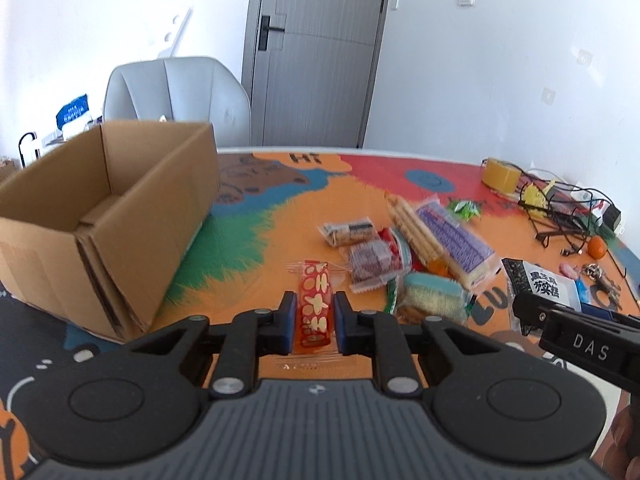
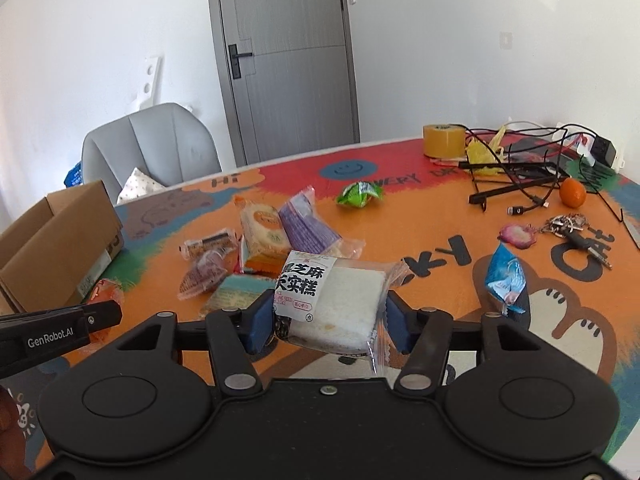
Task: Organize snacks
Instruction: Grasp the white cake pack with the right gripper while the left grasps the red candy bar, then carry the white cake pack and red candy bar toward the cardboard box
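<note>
Left wrist view: "DAS" marks the right hand-held gripper (image 1: 520,312), "GenRobot.AI" the left hand-held gripper (image 1: 314,316), whose blue pads pinch a red-and-orange snack packet (image 1: 314,304) above the cartoon-printed surface (image 1: 260,240). The open cardboard box (image 1: 100,216) shows no contents. The right clamps a white cake packet (image 2: 332,304) printed with bold black Chinese characters; other snacks (image 2: 272,236) lie heaped mid-surface
</note>
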